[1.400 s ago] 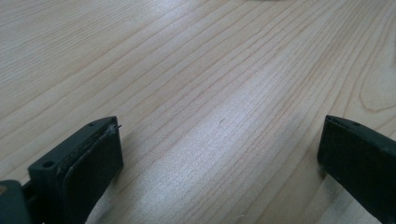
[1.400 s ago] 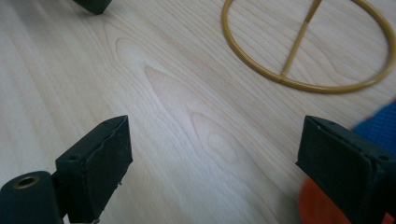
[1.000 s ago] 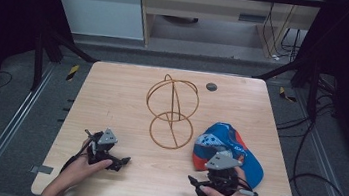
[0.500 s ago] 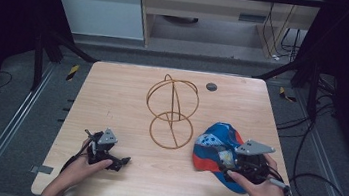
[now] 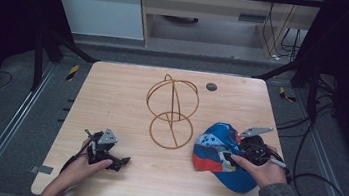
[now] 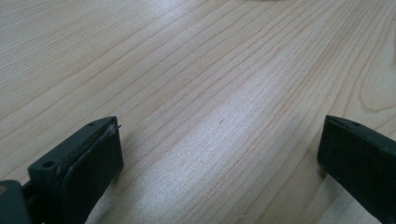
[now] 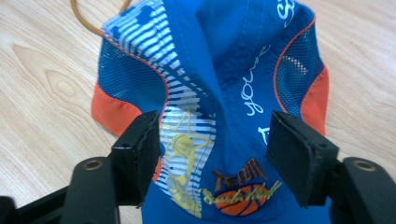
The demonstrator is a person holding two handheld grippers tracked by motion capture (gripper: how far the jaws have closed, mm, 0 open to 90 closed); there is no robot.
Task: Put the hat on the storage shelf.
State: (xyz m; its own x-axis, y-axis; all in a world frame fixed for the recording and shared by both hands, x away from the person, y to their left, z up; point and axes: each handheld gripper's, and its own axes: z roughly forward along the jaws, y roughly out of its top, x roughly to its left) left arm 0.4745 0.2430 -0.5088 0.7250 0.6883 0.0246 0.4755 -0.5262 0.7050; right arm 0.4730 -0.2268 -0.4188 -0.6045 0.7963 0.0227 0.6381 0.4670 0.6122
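Mesh-panelled fabric cap [image 7: 224, 93] crumpled on woodgrain table [image 5: 111, 100]

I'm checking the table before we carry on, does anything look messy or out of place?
The blue and orange cap lies crumpled at the table's right side, its crown creased inward instead of holding shape. The right gripper has its jaws either side of that fold. The wire stand stands upright.
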